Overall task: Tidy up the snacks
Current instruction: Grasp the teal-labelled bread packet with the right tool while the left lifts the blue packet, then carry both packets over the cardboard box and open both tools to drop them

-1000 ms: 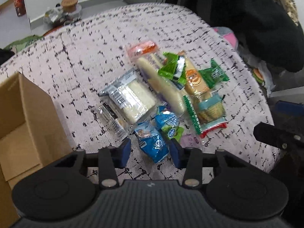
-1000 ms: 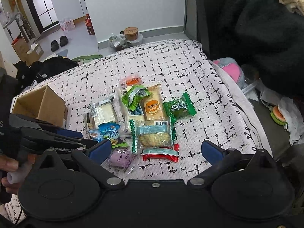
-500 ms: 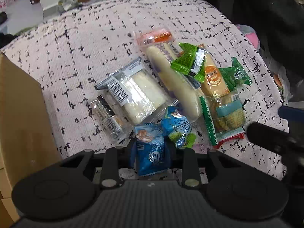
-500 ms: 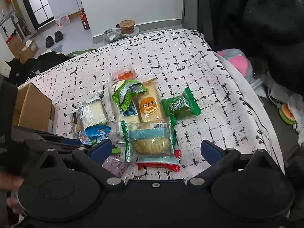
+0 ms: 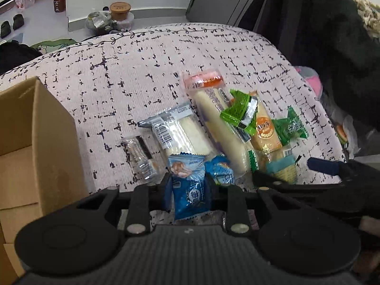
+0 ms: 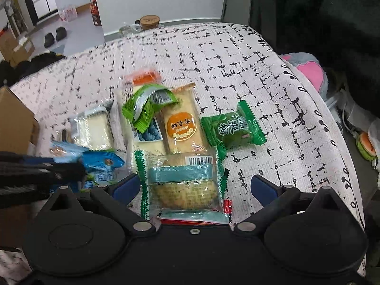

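Observation:
A heap of wrapped snacks lies on the pink patterned table (image 5: 133, 76). My left gripper (image 5: 188, 190) is shut on a blue snack packet (image 5: 190, 187) and holds it just off the heap. An open cardboard box (image 5: 30, 147) stands to its left. My right gripper (image 6: 194, 187) is open, its blue pads either side of a clear round-cake packet (image 6: 182, 185). A green packet (image 6: 234, 128), an orange-label cake (image 6: 181, 125) and a white sandwich pack (image 5: 180, 130) lie in the heap. A second blue packet (image 5: 220, 171) lies beside the held one.
The table's curved edge (image 6: 332, 123) runs at the right, with a pink plush (image 6: 311, 71) and dark clothing beyond. A cork-lidded jar (image 5: 120, 9), shoes and a bottle stand on the floor behind the table.
My left gripper closed on the blue packet and lifted it from the heap. My right gripper moved forward and down over the round-cake packet, still open.

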Demonstrator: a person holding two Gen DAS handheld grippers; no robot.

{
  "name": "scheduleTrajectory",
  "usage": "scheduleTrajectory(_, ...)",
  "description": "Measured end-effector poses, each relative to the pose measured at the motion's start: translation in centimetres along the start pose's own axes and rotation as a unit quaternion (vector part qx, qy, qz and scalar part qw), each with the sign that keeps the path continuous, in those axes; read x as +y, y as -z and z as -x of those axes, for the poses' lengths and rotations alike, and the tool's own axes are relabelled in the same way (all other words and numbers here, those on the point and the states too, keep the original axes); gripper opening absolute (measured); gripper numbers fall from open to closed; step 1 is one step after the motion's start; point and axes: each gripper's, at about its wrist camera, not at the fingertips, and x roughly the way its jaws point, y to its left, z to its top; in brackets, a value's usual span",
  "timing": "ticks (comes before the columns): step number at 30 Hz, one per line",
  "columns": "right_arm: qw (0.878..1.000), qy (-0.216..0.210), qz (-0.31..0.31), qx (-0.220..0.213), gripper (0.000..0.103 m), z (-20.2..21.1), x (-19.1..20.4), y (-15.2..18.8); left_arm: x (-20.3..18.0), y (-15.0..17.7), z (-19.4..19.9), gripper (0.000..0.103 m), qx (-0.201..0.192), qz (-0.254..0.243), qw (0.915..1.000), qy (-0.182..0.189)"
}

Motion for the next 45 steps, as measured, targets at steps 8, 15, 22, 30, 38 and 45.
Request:
scheduleTrajectory(8, 0.999, -0.001, 0.03, 0.016, 0.052, 1.2, 0.4, 0.9, 0.8, 0.4, 0.9, 0.027, -0.011, 0.017, 0.9997, 0.011)
scheduleTrajectory(15, 1.0, -0.007, 0.016, -0.014, 0.052, 4.8, 0.7, 0.6, 1.1, -0.1, 3.8, 0.026, -0.058, 0.014, 0.9982, 0.009)
scheduleTrajectory(22, 0.997, -0.036, -0.003, -0.066, 0.052, 7.8, 2.0, -1.2, 1.9, -0.9, 7.3, 0.026, -0.106, 0.02, 0.9942, 0.001)
scheduleTrajectory(30, 0.992, -0.075, 0.014, -0.103, 0.052, 10.4, 4.4, -2.2, 4.1, -1.1, 11.0, 0.026, -0.142, 0.038, 0.989, -0.018)
scheduleTrajectory(38, 0.985, -0.115, 0.024, -0.124, 0.052, 11.2, 6.9, -2.5, 7.4, -0.2, 13.5, 0.026, -0.161, 0.068, 0.9833, -0.05)
scheduleTrajectory(45, 0.979, -0.148, 0.043, -0.133, 0.052, 10.7, 9.6, -2.7, 11.0, 0.6, 14.7, 0.027, -0.165, 0.097, 0.9781, -0.082)
